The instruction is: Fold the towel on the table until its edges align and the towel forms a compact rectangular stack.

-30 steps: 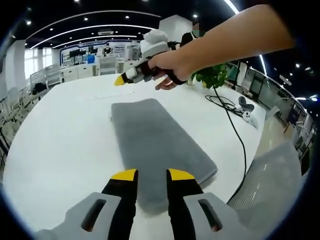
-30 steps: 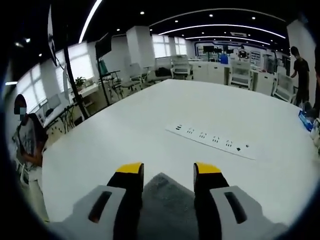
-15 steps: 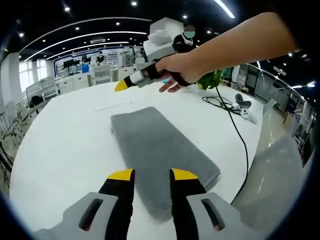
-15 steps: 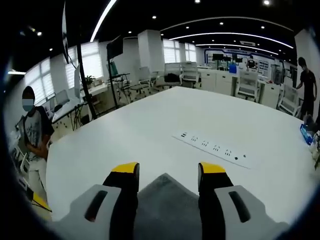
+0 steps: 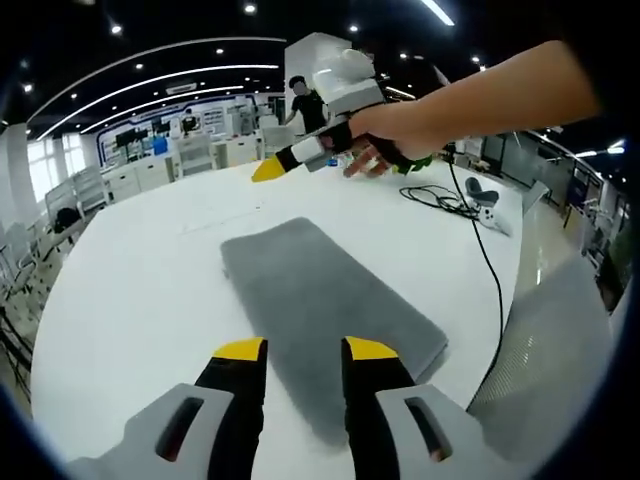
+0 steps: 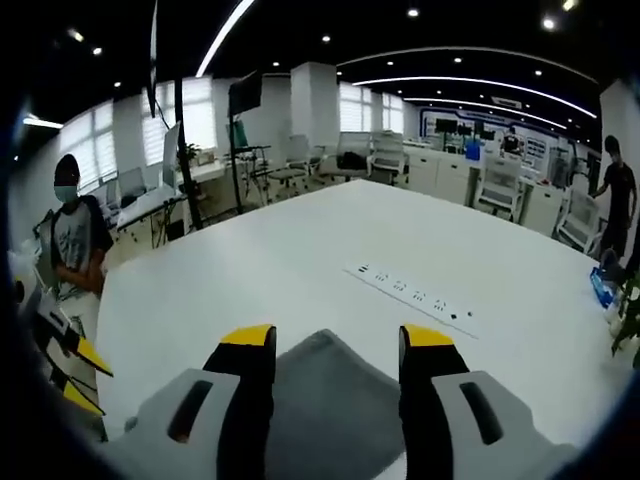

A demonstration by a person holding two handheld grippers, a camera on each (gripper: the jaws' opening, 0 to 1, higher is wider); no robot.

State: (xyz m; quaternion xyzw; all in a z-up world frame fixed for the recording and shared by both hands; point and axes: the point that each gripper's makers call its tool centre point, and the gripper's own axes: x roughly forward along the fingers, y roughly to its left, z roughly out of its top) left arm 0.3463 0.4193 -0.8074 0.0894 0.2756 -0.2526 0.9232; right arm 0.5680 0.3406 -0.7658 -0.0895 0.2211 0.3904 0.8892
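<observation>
Towel first: a grey, plush rectangular towel (image 5: 325, 305) lies flat on the large white desk (image 5: 130, 300), folded into a long, narrow strip with a thick doubled edge along its right side. In the left gripper view it runs away from the camera, its near end just beyond the yellow tips of the left claw (image 5: 304, 350). That claw hangs above the desk with its 2 jaws spread a little and nothing between them.

The right claw (image 5: 268, 169) enters the same view from the upper right, gripped by a bare hand (image 5: 395, 135), and hovers above the desk past the towel's far end, apart from the cloth. From here its jaw gap cannot be made out. In the right gripper view the right claw (image 6: 336, 342) shows its 2 yellow-tipped jaws spread wide and empty, with a corner of the towel (image 6: 325, 400) lying below and between them.

A white power strip (image 6: 415, 297) lies flat on the desk well beyond that corner. A black cable (image 5: 470, 235) trails across the desk's right side in the left gripper view.
</observation>
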